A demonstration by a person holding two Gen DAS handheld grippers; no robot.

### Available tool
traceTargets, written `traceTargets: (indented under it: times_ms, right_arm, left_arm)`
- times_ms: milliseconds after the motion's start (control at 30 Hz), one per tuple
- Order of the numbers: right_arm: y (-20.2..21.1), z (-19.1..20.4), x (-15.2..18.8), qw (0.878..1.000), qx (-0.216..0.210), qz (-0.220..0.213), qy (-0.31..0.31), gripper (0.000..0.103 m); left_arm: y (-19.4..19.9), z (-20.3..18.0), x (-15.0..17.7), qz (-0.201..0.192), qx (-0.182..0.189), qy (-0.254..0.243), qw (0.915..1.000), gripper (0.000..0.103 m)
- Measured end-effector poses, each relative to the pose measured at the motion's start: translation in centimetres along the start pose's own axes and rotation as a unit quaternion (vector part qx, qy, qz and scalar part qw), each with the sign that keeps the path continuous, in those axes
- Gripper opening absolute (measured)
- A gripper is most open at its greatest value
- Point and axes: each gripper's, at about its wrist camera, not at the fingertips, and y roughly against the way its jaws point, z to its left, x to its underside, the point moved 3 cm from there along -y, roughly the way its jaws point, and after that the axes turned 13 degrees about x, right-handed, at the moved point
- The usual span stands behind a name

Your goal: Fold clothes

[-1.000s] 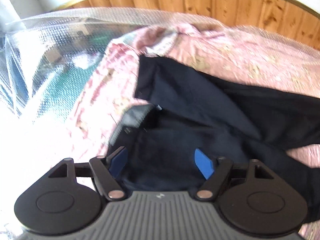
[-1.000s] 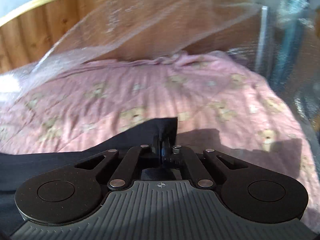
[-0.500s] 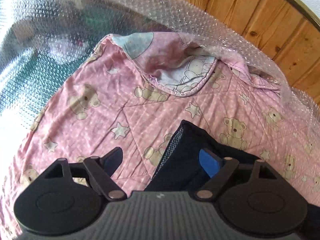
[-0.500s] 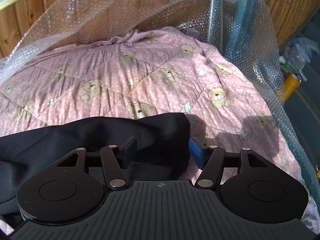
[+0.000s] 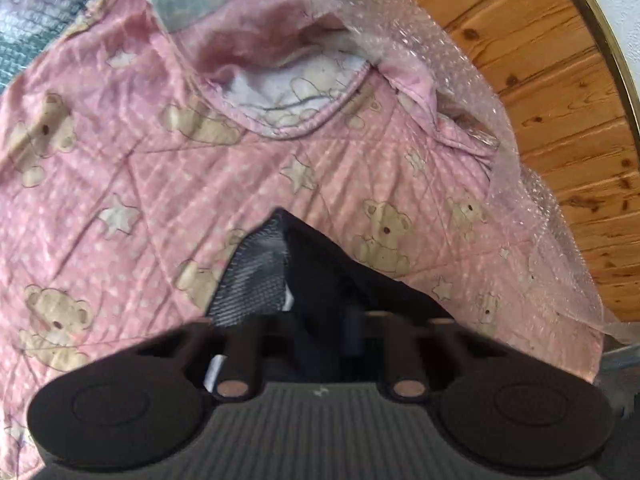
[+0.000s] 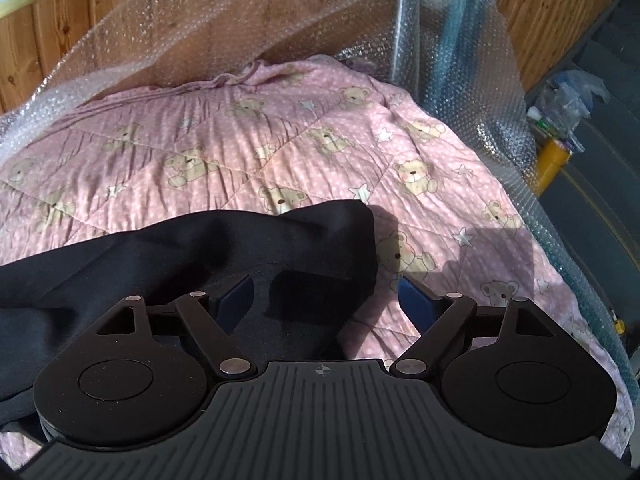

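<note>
Dark navy garment (image 6: pixel 192 256) lies on a pink bear-print quilt (image 6: pixel 280 148) spread over a bed, with bubble wrap (image 6: pixel 208 32) draped behind and along the sides, and wood panelling (image 5: pixel 560 120) beyond.

Left gripper (image 5: pixel 320 328): picture blurred here, but the fingers look drawn close together with dark cloth bunched between them, so probably pinching the garment near its grey mesh-lined edge (image 5: pixel 256 276). That corner peaks up off the quilt. A white tag shows just below the mesh.

Right gripper (image 6: pixel 326 300): fingers spread wide, nothing pinched. The garment's other end (image 6: pixel 344 236) sits between and just ahead of them, a rounded fold resting on the quilt. The left fingertip lies over dark cloth, the right over pink quilt.

Garment state: stretched roughly between the two grippers, rumpled, with loose ridges in the right view. Whether any fold is laid already cannot be told from this.

Doing it well, as I judge it:
- Any right-hand pinch should take all layers at that end; a single layer would let the rest sag.
- Keep the left pinch firm at the hem; mesh lining may slide against the outer cloth.
- Hold light tension between the two ends so edges meet square.
- Avoid catching quilt along with garment.
</note>
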Motion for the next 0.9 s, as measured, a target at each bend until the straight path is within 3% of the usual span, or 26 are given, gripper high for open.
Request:
traceTargets:
  times_ms: [33,67,167,200,267,300,367,433,467,533,567,600,767,900]
  right_arm:
    - [0.1,0.1,-0.1,1.0,0.001,-0.001,0.002,0.082]
    - [0.3,-0.1,-0.2,1.0,0.002,-0.004,0.0,0.082]
    - [0.7,-1.2,-0.6,1.0,0.008,-0.011,-0.014,0.082]
    - [0.7,-1.7,-0.6,1.0,0.011,-0.01,-0.019,0.083]
    - [0.3,-2.3,-0.2,0.999,0.013,0.0,-0.03,0.083]
    - [0.0,-2.6,0.1,0.999,0.013,0.009,-0.036,0.083]
    - [-0.3,-2.7,1.0,0.999,0.005,0.022,-0.044,0.083]
    - [-0.2,-2.4,1.9,0.998,-0.003,0.032,-0.048,0.083]
    - [0.0,-2.8,2.5,0.998,-0.01,0.035,-0.049,0.083]
    - [0.6,-4.0,3.7,0.998,-0.024,0.04,-0.051,0.083]
    - [0.9,-4.6,4.3,0.997,-0.031,0.043,-0.052,0.085]
    - [1.2,-5.2,5.0,0.997,-0.038,0.045,-0.052,0.086]
    - [2.7,-8.1,8.1,0.994,-0.075,0.058,-0.057,0.089]
    - [2.7,-8.9,11.2,0.991,-0.1,0.079,-0.033,0.089]
  left_arm:
    - [1.6,-1.9,-0.3,-0.032,0.034,-0.026,0.9986,0.007]
    - [4.2,-4.3,-0.5,-0.079,0.082,-0.058,0.9918,0.006]
    - [12.6,-10.1,0.6,-0.204,0.192,-0.148,0.9487,0.006]
    - [13.1,-10.3,1.1,-0.211,0.178,-0.158,0.9481,0.007]
    - [10.8,-8.7,1.8,-0.18,0.09,-0.155,0.9672,0.01]
    - [9.7,-7.9,2.2,-0.164,0.046,-0.152,0.9736,0.016]
    - [7.3,-5.9,3.0,-0.123,-0.038,-0.144,0.9812,0.028]
    - [4.2,-2.8,4.0,-0.061,-0.108,-0.127,0.984,0.031]
    - [3.8,-1.6,4.5,-0.047,-0.121,-0.11,0.9855,0.033]
    - [5.8,-0.3,5.9,-0.066,-0.095,-0.084,0.9898,0.051]
    - [7.2,0.3,6.8,-0.078,-0.088,-0.079,0.9899,0.067]
    - [8.4,0.6,7.6,-0.084,-0.087,-0.076,0.9897,0.074]
    - [11.7,2.7,13.5,-0.033,-0.114,-0.1,0.9879,0.075]
    - [12.1,3.9,18.1,0.004,-0.132,-0.106,0.9855,0.076]
